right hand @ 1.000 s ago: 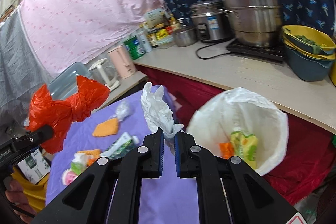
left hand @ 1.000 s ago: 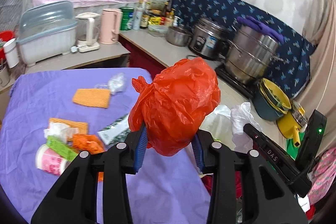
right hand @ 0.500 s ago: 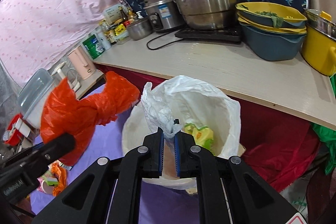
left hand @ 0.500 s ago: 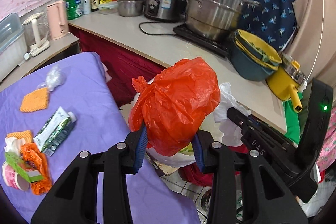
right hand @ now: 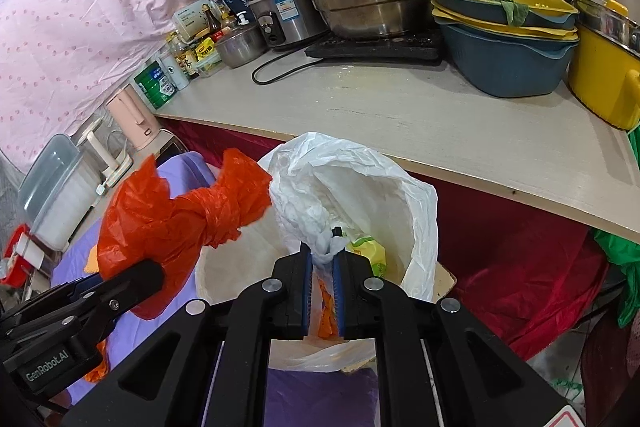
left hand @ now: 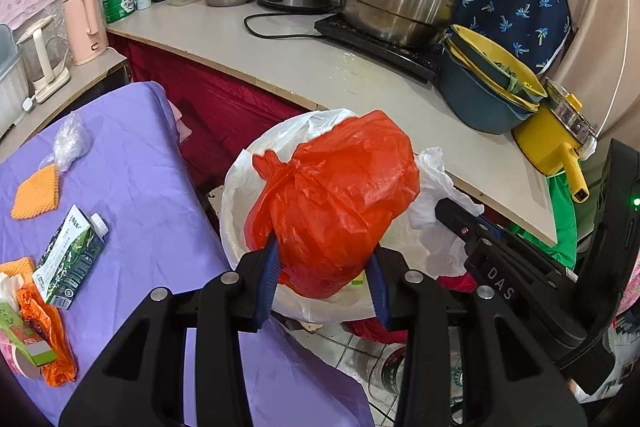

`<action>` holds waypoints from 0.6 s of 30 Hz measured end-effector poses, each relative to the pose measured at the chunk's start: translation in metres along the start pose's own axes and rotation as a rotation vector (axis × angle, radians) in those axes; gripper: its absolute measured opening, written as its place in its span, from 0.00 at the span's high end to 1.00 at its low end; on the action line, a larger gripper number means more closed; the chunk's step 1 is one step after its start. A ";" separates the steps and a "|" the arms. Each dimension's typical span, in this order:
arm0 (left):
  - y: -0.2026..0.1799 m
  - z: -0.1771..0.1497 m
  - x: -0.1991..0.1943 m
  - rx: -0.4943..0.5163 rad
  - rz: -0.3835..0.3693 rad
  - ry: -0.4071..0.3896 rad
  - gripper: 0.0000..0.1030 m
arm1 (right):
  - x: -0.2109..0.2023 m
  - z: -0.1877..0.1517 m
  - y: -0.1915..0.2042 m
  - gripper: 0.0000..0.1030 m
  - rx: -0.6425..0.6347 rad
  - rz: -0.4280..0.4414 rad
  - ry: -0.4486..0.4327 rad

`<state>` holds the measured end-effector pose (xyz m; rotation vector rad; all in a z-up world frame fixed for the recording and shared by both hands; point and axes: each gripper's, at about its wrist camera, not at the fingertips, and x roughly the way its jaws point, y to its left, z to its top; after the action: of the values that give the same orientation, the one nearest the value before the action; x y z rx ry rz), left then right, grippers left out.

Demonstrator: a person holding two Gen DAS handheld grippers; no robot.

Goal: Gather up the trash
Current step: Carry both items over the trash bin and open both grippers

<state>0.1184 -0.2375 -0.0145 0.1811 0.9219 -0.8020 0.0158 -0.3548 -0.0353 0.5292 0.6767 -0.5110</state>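
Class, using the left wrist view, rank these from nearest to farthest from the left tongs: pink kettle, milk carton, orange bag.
1. orange bag, gripped in the left tongs.
2. milk carton, left, lying on the purple cloth.
3. pink kettle, far left, on the counter.

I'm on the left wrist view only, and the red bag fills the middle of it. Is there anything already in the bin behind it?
Observer: Yes. The right wrist view shows a yellow-green packet lying inside the white liner.
Operator: What is the right claw doing? I only see its side.
Observer: The right claw is shut on a bunched edge of the white liner, holding it up.
Operator: Is my bag tied?
Observer: Yes. The red bag, clamped in the left claw, has a twisted knot, with the loose end flaring toward the liner.
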 end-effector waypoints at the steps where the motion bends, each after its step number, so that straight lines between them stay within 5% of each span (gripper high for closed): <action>1: 0.001 0.000 0.002 -0.001 0.002 0.004 0.62 | 0.002 -0.001 0.000 0.87 0.003 -0.001 0.003; 18: 0.020 0.001 0.007 -0.050 0.019 0.015 0.56 | -0.003 0.004 0.003 0.70 0.012 -0.005 -0.019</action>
<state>0.1352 -0.2276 -0.0234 0.1524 0.9520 -0.7607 0.0172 -0.3541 -0.0301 0.5337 0.6568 -0.5247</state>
